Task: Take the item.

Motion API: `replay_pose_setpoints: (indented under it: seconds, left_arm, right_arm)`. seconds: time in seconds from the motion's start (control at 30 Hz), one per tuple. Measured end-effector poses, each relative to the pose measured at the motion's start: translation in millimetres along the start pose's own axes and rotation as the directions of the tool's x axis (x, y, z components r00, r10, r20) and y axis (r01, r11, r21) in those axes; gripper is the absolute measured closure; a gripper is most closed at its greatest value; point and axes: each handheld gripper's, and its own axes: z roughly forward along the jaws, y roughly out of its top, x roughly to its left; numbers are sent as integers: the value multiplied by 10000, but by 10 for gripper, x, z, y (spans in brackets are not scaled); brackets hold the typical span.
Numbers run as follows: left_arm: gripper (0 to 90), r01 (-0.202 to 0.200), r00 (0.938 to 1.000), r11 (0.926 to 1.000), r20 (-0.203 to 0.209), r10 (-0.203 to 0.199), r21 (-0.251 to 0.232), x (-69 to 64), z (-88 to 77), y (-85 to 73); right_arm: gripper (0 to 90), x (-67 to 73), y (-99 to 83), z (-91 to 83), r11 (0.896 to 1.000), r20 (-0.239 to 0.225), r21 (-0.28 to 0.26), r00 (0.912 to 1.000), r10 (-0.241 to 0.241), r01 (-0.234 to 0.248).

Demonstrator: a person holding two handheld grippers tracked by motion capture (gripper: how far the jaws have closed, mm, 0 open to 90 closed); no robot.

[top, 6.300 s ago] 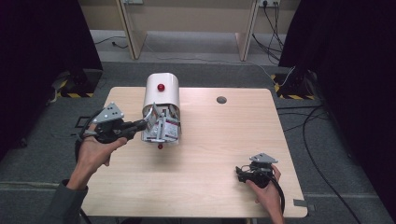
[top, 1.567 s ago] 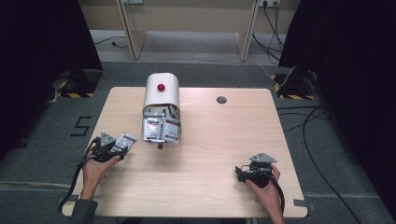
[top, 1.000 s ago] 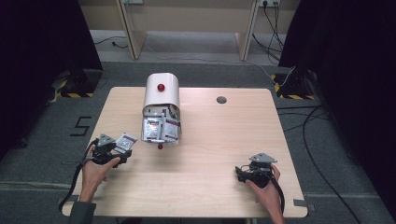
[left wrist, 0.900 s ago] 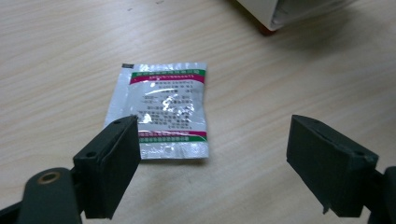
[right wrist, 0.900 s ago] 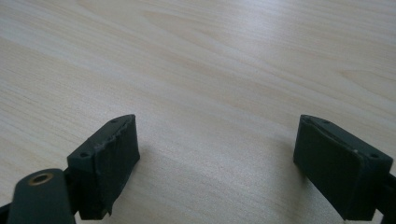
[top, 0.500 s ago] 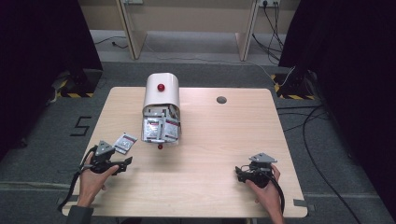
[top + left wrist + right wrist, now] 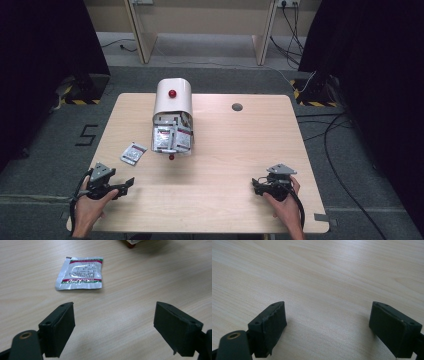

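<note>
Fingers (image 7: 60, 330) of my left gripper (image 7: 122, 186) gape wide and empty, pulled back from the sachet (image 7: 133, 153) now released flat left of the dispenser (image 7: 172, 117); right gripper (image 7: 260, 186) idles open, so drop done.

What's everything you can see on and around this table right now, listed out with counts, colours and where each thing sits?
Table: one, light wood, centre.
Dispenser: one, white with a red knob, far-left of table, open end full of sachets.
Loose sachet: one, silver with red and green print, flat on the table left of the dispenser.
Table hole: one, dark, far side.
Left gripper: black, near-left corner, open, empty.
Right gripper: black, near-right, open, empty.
</note>
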Motion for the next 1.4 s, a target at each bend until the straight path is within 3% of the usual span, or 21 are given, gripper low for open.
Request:
replay_pose_setpoints:
  seconds: [0.7, 1.4]
  left_arm:
    - [167, -455, 9990, 9983, -23, 456, 374, -134, 11, -190]
    - [167, -753, 9969, 9968, -188, 758, 249, -258, -64, -299]
  right_arm:
    - [150, 1, 0, 0, 10000, 4, 0, 10000, -2, 2]
    - [151, 4, -1, 0, 10000, 23, -15, 10000, 6, -6]
